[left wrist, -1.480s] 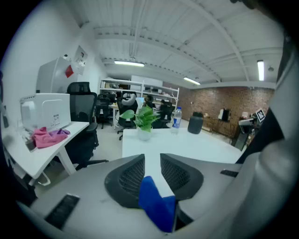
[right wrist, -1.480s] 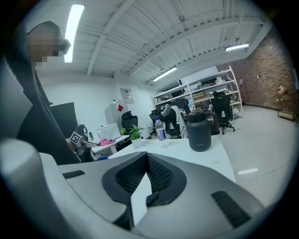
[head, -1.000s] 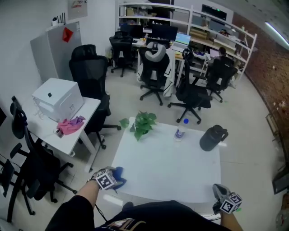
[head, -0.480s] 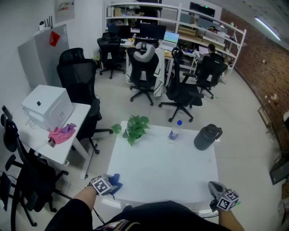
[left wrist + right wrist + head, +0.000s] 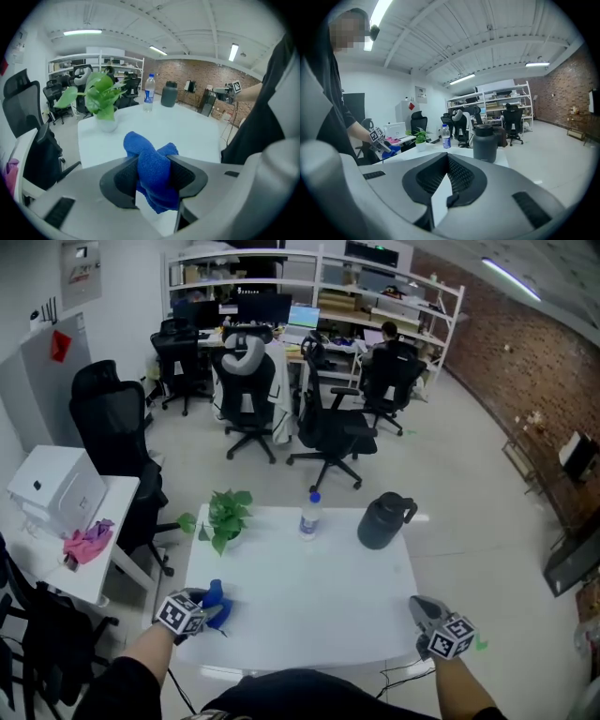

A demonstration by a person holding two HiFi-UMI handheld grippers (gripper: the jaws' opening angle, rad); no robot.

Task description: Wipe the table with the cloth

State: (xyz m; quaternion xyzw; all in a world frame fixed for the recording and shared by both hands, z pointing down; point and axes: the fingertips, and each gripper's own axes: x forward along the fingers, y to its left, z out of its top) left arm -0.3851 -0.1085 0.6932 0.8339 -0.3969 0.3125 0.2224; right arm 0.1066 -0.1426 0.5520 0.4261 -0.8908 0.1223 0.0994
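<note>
Up close, the left claw is closing on the blue cloth, pads pressing it at the desk's near-left corner; overhead, only a blue scrap is showing. Meanwhile the right claw is sitting closed and empty.

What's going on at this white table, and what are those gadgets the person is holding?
A person has a gripper in each hand. The left gripper is closing its jaws on a blue cloth at the near left corner of the table, apparently to wipe it. The right gripper is shut and empty by the near right corner. A potted plant, water bottle and dark jug stand along the far edge.
</note>
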